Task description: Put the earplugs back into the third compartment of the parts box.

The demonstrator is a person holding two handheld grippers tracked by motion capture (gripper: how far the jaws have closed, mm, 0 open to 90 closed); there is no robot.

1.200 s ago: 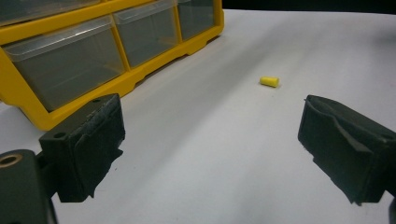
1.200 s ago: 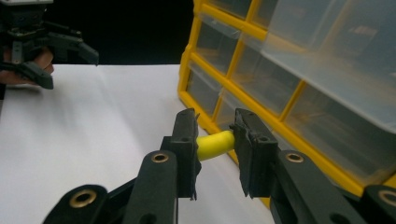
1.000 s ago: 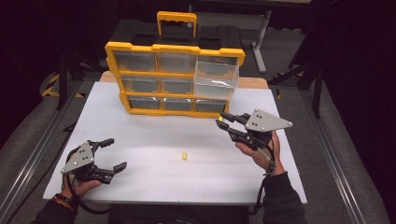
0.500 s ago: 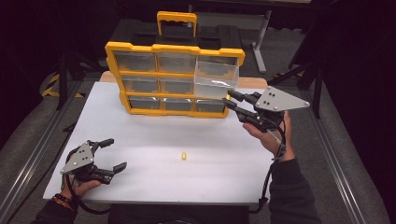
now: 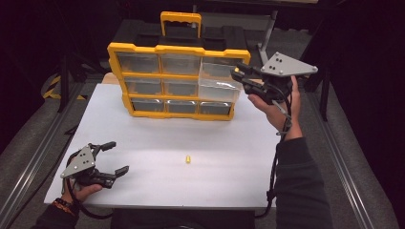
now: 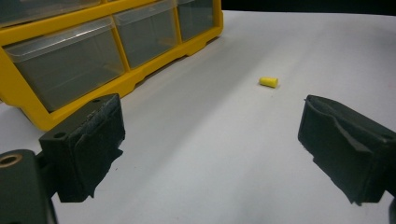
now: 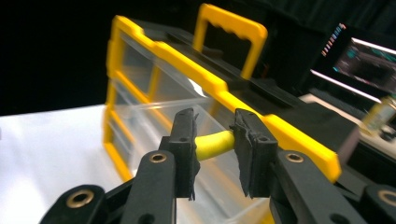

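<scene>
Up at the right of the high view, the right gripper (image 5: 237,75) pinches a yellow earplug (image 7: 214,144) over the organizer's (image 5: 177,81) pulled-out clear drawer (image 5: 218,87). Lower left, the left gripper (image 5: 116,157) sits wide open and empty on the white table (image 5: 229,143), with a second yellow earplug (image 5: 188,159) lying near the centre.

Between your right gripper's (image 7: 212,149) jaws sits a soft, matt yellow foam-looking plug (image 7: 214,143), bowed under the squeeze; the pads gripping it are black, rough and ragged at the edges. Just beyond those jaws, the organizer (image 5: 177,81) has a glossy yellow plastic frame and clear, smooth plastic drawers (image 7: 184,154) that catch glare. Ahead of your left gripper (image 6: 210,154), between its wide-apart pads of the same worn, matt black, lies the table (image 6: 201,140), white, smooth and faintly sheened, bearing a second matt yellow plug (image 6: 268,82).
</scene>
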